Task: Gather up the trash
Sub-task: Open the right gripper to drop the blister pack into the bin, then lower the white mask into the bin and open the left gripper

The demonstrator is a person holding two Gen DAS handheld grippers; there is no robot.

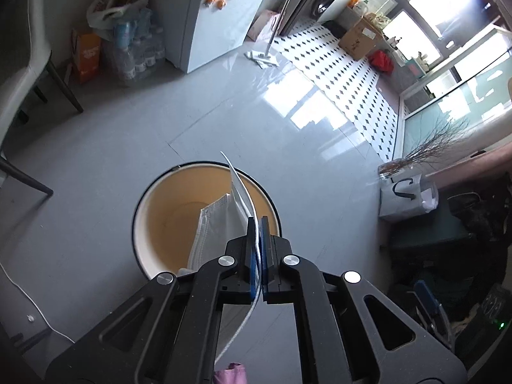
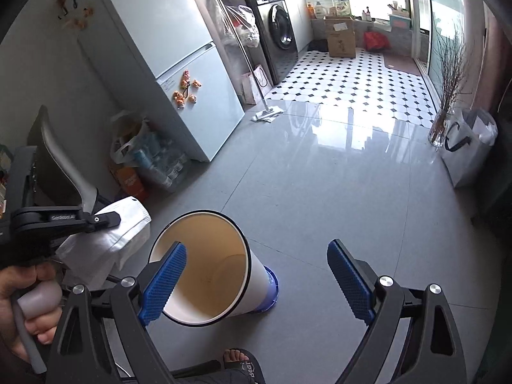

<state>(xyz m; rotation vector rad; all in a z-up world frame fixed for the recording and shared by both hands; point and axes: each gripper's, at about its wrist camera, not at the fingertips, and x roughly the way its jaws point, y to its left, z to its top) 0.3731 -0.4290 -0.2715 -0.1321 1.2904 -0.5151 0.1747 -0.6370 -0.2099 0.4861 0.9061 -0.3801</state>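
Item: left gripper (image 1: pixel 258 224). Jaws were pressed together on a white packet (image 1: pixel 220 224), a flat plastic pouch or mailer, possibly with a face mask beside it; the view was too foreshortened to say. The packet hung over the open mouth of the bin (image 1: pixel 160 204).

Item: bin (image 2: pixel 224 265). White outside, cream inside, dark rim, blue base; stood upright on the grey tiled floor (image 2: pixel 320 192).

Item: right gripper (image 2: pixel 256 275). Jaws stood wide apart and held nothing; one blue pad (image 2: pixel 163 281) overlapped the bin's rim in view.

Item: a hand (image 2: pixel 28 304) gripped the left tool's handle.
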